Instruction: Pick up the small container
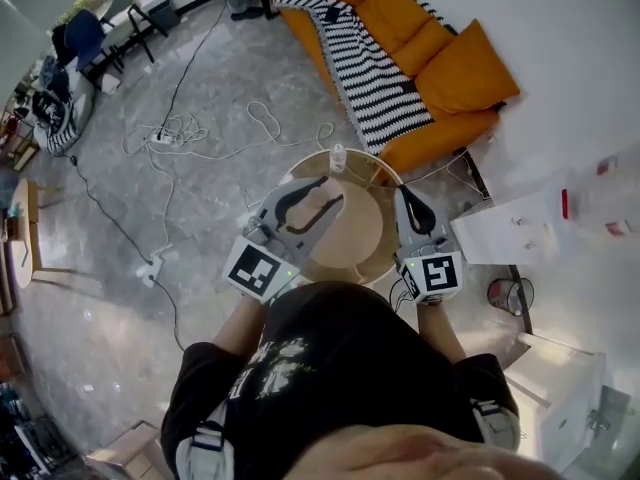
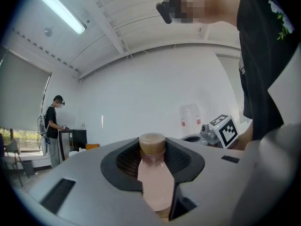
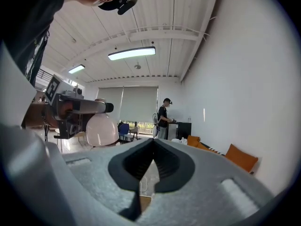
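Head view: bright, even daylight. The pale grey marbled floor (image 1: pixel 200 198) carries a soft sheen and only faint shadows. Strong barrel distortion bends the room at the edges.

Left gripper view: the long white ceiling tube lamp (image 2: pixel 61 11) is overexposed, with glare around it.

Right gripper view: the rectangular white ceiling light panel (image 3: pixel 131 53) glows, and the blind-covered window (image 3: pixel 136 107) is washed out.

Both gripper views darken to black at the corners. The grey left claw (image 2: pixel 153 149) and grey right claw (image 3: pixel 151 145) are soft and out of focus.
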The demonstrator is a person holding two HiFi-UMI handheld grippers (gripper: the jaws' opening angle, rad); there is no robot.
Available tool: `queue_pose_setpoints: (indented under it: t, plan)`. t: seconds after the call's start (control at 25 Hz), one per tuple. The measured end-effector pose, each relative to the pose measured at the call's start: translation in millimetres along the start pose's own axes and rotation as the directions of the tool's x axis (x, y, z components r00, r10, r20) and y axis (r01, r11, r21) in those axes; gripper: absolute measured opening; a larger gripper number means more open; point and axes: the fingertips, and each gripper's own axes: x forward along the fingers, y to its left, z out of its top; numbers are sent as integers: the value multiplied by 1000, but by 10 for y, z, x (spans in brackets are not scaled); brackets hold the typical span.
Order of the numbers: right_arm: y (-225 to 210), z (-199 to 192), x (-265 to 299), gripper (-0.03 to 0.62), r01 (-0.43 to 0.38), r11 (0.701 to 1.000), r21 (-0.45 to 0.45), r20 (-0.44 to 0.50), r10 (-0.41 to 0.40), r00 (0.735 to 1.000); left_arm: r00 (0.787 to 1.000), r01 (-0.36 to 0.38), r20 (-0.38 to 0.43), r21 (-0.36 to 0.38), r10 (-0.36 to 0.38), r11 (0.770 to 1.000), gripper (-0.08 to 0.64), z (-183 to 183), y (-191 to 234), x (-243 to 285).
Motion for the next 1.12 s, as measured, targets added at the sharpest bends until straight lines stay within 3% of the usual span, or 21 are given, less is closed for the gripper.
queue_pose_setpoints:
  t: [0.8,1.12]
  plan:
    - [-186,301,-111,-5,32,999,-28,35,-31,999,998,18,53,3,-18,1000,140,407,63,107]
    - [-218,342,-102,-6,9,1000,-26,35,-8,999,999,7,34,0,-7,1000,140,487,150,54]
